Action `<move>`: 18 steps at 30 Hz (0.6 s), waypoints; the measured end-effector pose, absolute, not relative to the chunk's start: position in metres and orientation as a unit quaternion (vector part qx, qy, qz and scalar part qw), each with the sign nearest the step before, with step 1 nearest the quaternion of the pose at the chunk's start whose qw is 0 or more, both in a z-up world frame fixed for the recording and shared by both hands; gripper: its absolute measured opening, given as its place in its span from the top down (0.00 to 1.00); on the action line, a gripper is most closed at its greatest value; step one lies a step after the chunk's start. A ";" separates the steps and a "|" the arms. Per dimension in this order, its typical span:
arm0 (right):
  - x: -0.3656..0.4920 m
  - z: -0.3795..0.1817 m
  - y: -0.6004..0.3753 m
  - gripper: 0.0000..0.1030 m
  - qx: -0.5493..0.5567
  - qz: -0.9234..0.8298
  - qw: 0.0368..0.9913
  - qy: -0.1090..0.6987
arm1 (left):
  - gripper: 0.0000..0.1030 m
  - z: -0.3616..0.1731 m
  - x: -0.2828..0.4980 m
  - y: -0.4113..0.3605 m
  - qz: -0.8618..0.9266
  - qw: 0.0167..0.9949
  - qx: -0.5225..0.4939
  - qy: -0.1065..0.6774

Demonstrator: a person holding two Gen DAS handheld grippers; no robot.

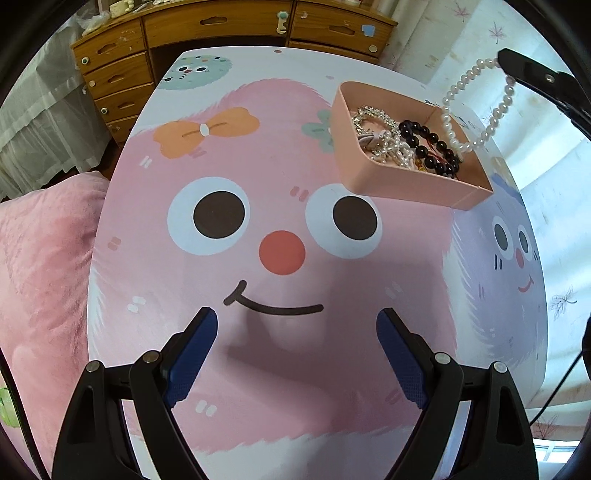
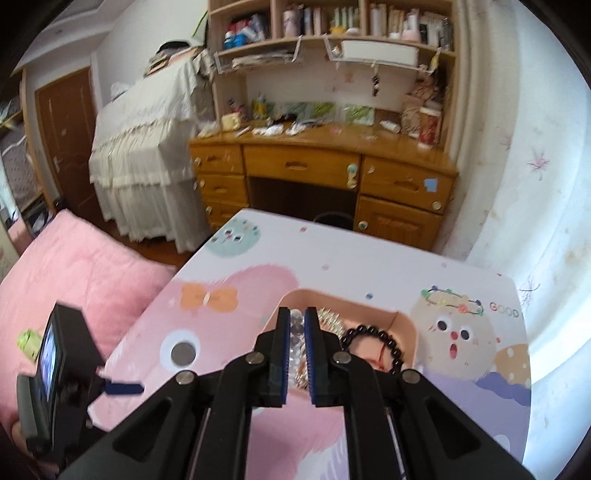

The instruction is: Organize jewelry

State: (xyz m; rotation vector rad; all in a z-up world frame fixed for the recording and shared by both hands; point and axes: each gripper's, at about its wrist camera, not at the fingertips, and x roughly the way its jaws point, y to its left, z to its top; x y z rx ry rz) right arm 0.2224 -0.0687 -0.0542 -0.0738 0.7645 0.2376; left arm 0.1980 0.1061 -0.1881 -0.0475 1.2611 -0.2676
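Note:
A pink tray [image 1: 364, 168] stands at the right of the cartoon-printed table [image 1: 258, 184]. It holds a black bead bracelet [image 1: 430, 147], a silver chain [image 1: 364, 116] and other jewelry. My right gripper [image 1: 502, 61] is shut on a white pearl necklace [image 1: 452, 110], which hangs as a loop with its low end over the tray's right side. In the right wrist view the right gripper [image 2: 297, 321] pinches the pearls [image 2: 296, 332] above the tray [image 2: 406, 321]; the black bracelet [image 2: 384, 347] lies beside it. My left gripper [image 1: 296, 321] is open and empty above the table's near part.
A wooden desk with drawers [image 1: 184, 33] stands beyond the table's far edge, with cluttered shelves [image 2: 332, 33] above it. A pink blanket [image 1: 40, 258] lies to the left. A white wall [image 2: 535, 184] runs along the right. The left gripper's camera body [image 2: 55, 365] sits at lower left.

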 end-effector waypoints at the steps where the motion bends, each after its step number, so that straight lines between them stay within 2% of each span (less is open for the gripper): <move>1: 0.223 -0.055 -0.069 0.93 -0.035 0.109 0.921 0.371 | 0.16 -0.187 0.198 0.106 -0.124 0.800 -0.022 0.587; 7: 0.230 -0.070 -0.080 0.93 -0.015 0.071 0.928 0.365 | 0.16 -0.184 0.187 0.114 -0.113 0.805 -0.029 0.581; 11: 0.244 -0.097 -0.093 0.93 0.020 0.038 0.907 0.419 | 0.16 -0.184 0.176 0.118 -0.096 0.806 -0.028 0.584; 13: 0.244 -0.108 -0.101 0.88 0.043 0.032 0.893 0.447 | 0.16 -0.180 0.170 0.120 -0.087 0.809 -0.026 0.581; 15: 0.241 -0.117 -0.110 0.70 0.073 0.028 0.879 0.470 | 0.16 -0.173 0.164 0.120 -0.077 0.814 -0.025 0.575; 18: 0.228 -0.126 -0.123 0.57 0.104 0.022 0.856 0.506 | 0.16 -0.158 0.155 0.118 -0.063 0.822 -0.029 0.565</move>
